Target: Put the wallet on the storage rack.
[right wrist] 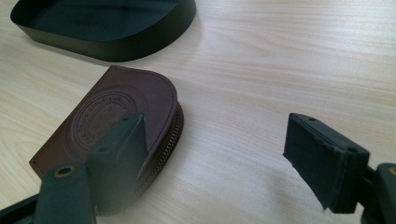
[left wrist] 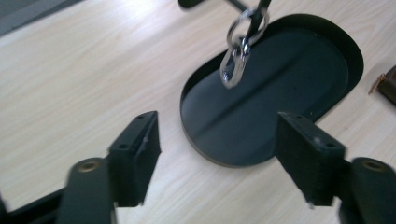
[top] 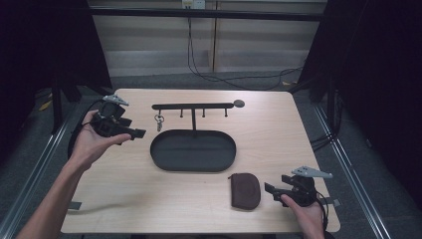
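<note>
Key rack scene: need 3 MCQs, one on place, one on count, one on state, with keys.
1. Where does the key ring hang?
A. On the leftmost hook of the rack
B. On the rightmost hook
C. Inside the tray

2. How many hooks does the rack bar carry?
A. Two
B. Four
C. Six

3. How does the right gripper stand to the brown pouch?
A. Shut on it
B. Open, pouch lying on the table by one jaw
C. Open, pouch lifted off the table

Answers:
1. A: the high view shows the ring dangling under the bar's left end, outside the tray rim.
2. B: four short pegs hang below the bar.
3. B: the right gripper view shows the jaws wide apart, with the pouch flat on the wood.
</note>
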Action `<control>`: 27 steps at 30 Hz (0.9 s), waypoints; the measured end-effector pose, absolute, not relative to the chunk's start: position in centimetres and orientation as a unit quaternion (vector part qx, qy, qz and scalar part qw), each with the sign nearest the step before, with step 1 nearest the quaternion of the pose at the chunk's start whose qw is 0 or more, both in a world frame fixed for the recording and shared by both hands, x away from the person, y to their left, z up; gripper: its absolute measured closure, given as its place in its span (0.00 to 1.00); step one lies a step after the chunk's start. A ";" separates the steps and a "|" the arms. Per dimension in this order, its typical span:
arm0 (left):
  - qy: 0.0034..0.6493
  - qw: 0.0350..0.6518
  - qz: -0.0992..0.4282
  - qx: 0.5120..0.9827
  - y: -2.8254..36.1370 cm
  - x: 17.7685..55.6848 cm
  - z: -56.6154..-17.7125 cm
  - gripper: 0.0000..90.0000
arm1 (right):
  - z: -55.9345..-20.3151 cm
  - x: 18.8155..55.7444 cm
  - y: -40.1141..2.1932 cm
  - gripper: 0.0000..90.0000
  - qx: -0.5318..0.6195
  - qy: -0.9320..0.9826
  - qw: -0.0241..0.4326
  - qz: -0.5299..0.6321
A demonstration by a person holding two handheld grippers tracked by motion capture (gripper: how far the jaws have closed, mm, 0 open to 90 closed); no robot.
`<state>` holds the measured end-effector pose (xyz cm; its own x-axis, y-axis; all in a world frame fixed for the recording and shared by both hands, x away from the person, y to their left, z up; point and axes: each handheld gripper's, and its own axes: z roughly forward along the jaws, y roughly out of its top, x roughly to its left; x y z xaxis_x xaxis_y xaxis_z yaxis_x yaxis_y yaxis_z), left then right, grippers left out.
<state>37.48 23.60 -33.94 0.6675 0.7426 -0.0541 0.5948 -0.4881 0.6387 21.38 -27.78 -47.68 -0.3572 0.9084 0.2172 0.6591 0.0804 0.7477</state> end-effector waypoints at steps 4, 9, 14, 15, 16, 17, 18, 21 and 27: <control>0.399 0.345 0.094 0.844 24.4 36.4 -35.0 0.26 | -47.6 21.2 -27.7 0.23 0.545 0.717 0.158 0.404; 0.379 0.356 0.072 0.851 25.4 34.8 -36.4 0.19 | -47.6 21.2 -27.8 0.22 0.545 0.715 0.159 0.408; 0.402 0.337 0.081 0.847 26.4 33.3 -38.0 0.21 | -47.5 21.2 -27.9 0.21 0.548 0.712 0.159 0.410; 0.402 0.337 0.081 0.847 26.4 33.3 -38.0 0.22 | -47.5 21.2 -27.9 0.21 0.548 0.712 0.159 0.410; 0.402 0.336 0.080 0.848 26.9 32.6 -38.5 0.22 | -47.5 21.3 -27.9 0.21 0.548 0.711 0.155 0.413; 0.402 0.336 0.080 0.848 26.9 32.6 -38.5 0.22 | -47.5 21.4 -27.9 0.22 0.547 0.712 0.152 0.412; 0.405 0.348 0.089 0.841 27.5 31.7 -39.0 0.22 | -47.4 21.4 -27.9 0.22 0.546 0.714 0.148 0.413; 0.412 0.355 0.102 0.833 27.9 30.7 -39.6 0.22 | -47.3 21.4 -27.8 0.24 0.540 0.717 0.143 0.418; 0.422 0.377 0.117 0.816 28.5 28.2 -41.1 0.22 | -46.9 21.6 -27.8 0.24 0.544 0.712 0.148 0.418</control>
<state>28.22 28.50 -41.12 0.6160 0.7774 -0.1272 0.6011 -0.3595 0.7138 21.64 -27.79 -46.92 -0.3636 0.8989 0.2445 0.6508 0.0574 0.7571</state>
